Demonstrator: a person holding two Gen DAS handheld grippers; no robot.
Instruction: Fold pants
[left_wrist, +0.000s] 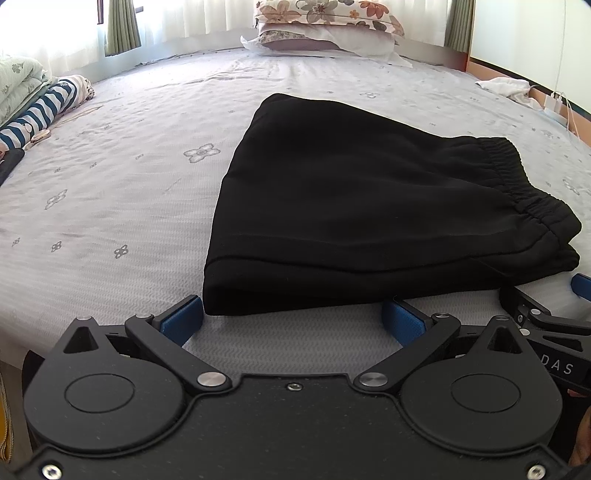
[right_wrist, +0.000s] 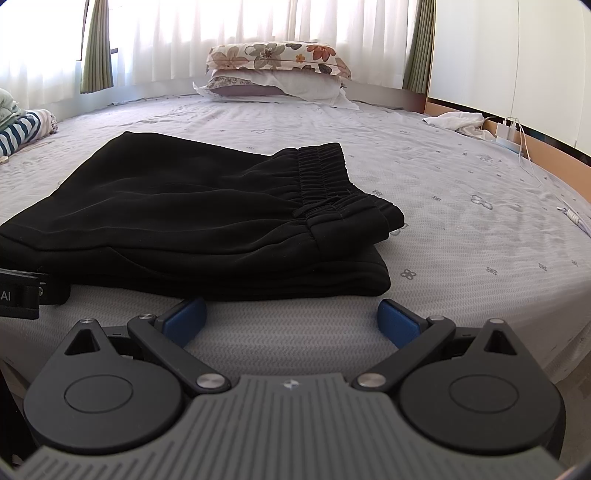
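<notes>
Black pants (left_wrist: 369, 206) lie folded in a flat stack on the grey bed sheet (left_wrist: 110, 192), elastic waistband to the right. My left gripper (left_wrist: 293, 317) is open and empty, just in front of the stack's near edge. In the right wrist view the pants (right_wrist: 192, 221) lie ahead and to the left. My right gripper (right_wrist: 291, 314) is open and empty, just short of the stack's near right corner. The right gripper also shows at the right edge of the left wrist view (left_wrist: 546, 317); part of the left gripper shows at the left edge of the right wrist view (right_wrist: 22, 295).
Two stacked pillows (left_wrist: 325, 26) lie at the head of the bed. Folded striped clothes (left_wrist: 40, 110) sit at the left edge. A white cloth (right_wrist: 458, 122) and a charger with cables (right_wrist: 509, 136) lie at the right side. The bed's near edge is just below the grippers.
</notes>
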